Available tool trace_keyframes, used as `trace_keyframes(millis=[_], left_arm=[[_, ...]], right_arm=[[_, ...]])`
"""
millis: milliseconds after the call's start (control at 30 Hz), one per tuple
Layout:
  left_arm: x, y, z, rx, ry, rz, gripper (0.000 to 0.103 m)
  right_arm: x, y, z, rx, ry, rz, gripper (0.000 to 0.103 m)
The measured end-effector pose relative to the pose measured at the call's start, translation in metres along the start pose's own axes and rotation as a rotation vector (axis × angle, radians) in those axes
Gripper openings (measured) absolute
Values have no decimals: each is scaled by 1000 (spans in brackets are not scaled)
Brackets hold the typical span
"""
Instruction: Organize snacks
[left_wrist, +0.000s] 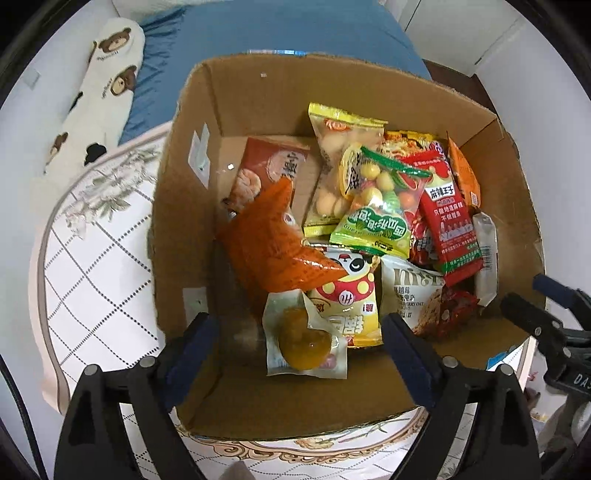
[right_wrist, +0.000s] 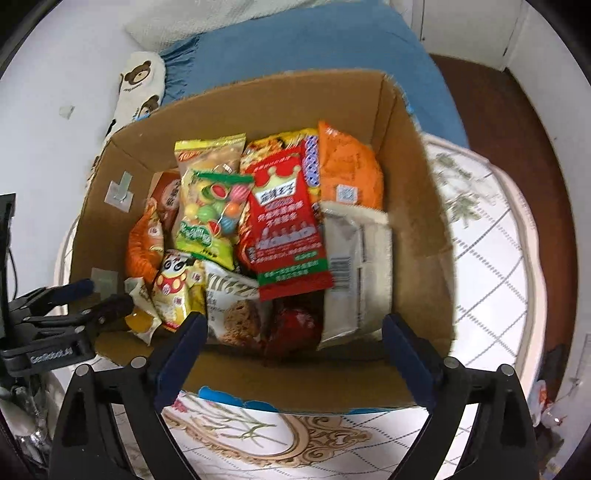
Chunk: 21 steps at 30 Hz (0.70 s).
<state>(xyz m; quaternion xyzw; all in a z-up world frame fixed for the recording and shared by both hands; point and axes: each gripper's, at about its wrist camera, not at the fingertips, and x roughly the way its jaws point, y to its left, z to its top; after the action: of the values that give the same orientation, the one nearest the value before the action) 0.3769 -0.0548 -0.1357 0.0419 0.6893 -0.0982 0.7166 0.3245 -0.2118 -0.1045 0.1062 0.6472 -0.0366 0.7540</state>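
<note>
An open brown cardboard box (left_wrist: 369, 92) sits on a white counter with a floral and grid pattern (left_wrist: 92, 277) and is packed with snack packets. Both the left gripper (left_wrist: 299, 343) and the right gripper (right_wrist: 291, 343) hover over its near edge, fingers spread wide and holding nothing. Just ahead of the left fingers (left_wrist: 195, 339) lies a clear packet with an amber jelly (left_wrist: 304, 339), beside a curved orange packet (left_wrist: 273, 243). A red crowned packet (right_wrist: 284, 225) lies atop the pile, and a grey-white packet (right_wrist: 354, 273) leans nearer the right wall.
</note>
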Motion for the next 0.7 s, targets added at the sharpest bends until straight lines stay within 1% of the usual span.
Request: trace_keyframes(millis=[33, 100, 233, 300, 467, 700], left_arm=[[-3, -1, 1, -2, -9, 4, 95], [-6, -2, 0, -8, -32, 6, 96], [-18, -4, -5, -23, -64, 1, 97], [-22, -6, -8, -27, -79, 0, 97], [-42, -11, -18, -28, -143, 12, 97], [-87, -15, -53, -54, -296, 21, 97]], right_arm=[[-3, 1, 0, -6, -18, -35, 99], [-8, -1, -1, -6, -45, -64, 100], [-17, -1, -5, -14, -76, -97, 100], [-21, -1, -8, -12, -87, -102, 100], [-41, 0, -18, -9, -134, -96, 100], [-85, 6, -48, -16, -245, -87, 100]])
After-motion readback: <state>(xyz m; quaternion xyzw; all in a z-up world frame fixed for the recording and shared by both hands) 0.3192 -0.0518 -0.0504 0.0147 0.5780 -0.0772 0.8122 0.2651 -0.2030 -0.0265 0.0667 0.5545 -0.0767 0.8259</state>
